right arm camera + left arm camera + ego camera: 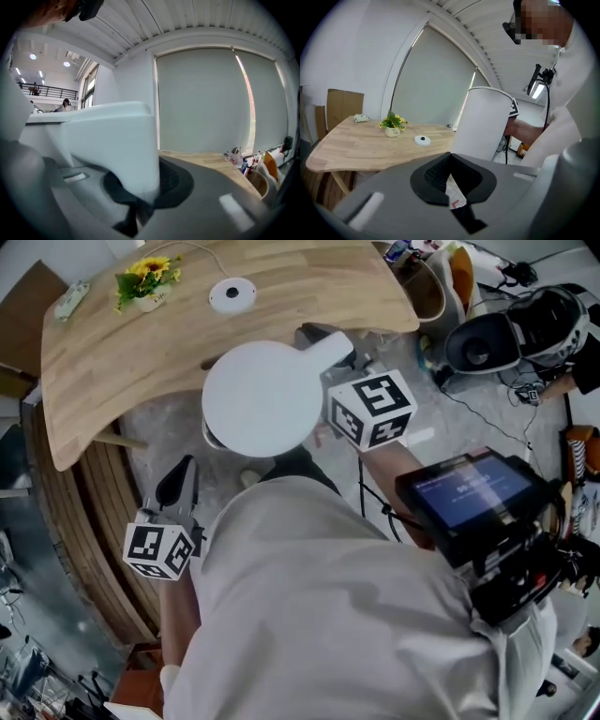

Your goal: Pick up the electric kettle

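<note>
The white electric kettle (262, 399) hangs in the air just off the near edge of the wooden table (112, 362); I look down on its round lid. My right gripper (339, 360) is shut on the kettle's handle (323, 346), and in the right gripper view the white handle (119, 140) fills the space between the jaws of the right gripper (140, 187). The kettle's round base (232, 293) lies on the table with its cord. My left gripper (178, 482) is low at the left, shut and empty, apart from the kettle. From the left gripper (452, 180) the kettle (485, 124) stands ahead.
A small pot of yellow flowers (147, 282) and a pale flat object (70, 298) rest on the table's far left. Slatted wooden furniture (94, 521) is under the table edge. Right of the table are a basket (427, 287), a black helmet (516, 329) and cables on the floor.
</note>
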`<state>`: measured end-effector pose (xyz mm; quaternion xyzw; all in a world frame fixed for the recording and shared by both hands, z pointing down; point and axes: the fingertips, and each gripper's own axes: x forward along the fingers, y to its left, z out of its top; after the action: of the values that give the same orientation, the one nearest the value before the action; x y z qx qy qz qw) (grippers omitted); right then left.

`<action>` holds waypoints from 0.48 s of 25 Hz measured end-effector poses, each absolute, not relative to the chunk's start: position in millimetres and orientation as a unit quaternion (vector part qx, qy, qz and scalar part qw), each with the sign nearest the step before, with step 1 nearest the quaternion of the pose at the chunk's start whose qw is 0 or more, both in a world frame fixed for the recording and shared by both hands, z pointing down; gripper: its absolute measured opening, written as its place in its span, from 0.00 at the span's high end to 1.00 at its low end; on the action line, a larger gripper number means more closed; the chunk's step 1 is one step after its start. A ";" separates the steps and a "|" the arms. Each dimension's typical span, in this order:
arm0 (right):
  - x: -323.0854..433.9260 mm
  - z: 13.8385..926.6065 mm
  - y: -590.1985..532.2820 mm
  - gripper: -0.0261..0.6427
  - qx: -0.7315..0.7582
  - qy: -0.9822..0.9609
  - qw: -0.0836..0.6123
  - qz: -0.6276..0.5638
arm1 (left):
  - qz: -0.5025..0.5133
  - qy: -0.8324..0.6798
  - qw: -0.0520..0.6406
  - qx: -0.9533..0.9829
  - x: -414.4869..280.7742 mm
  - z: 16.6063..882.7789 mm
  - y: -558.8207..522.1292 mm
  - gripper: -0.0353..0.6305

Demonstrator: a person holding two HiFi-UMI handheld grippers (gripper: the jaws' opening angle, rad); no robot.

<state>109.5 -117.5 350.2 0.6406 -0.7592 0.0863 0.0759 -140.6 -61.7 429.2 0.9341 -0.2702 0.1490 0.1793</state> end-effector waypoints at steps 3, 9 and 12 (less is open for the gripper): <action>114.7 348.0 -110.8 0.91 0.639 -0.760 0.077 0.086 | 0.149 -0.269 0.179 0.935 -133.4 425.7 -58.3 0.94; 120.2 346.8 -112.4 0.91 0.636 -0.763 0.079 0.083 | 0.154 -0.269 0.180 0.934 -125.7 424.8 -61.7 0.94; 125.5 346.1 -117.3 0.91 0.635 -0.763 0.081 0.084 | 0.157 -0.267 0.181 0.933 -119.1 425.0 -67.7 0.94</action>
<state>125.5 -117.3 346.1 0.6354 -0.7634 0.0837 0.0808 -119.1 -67.7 425.0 0.9332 -0.2675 0.1570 0.1812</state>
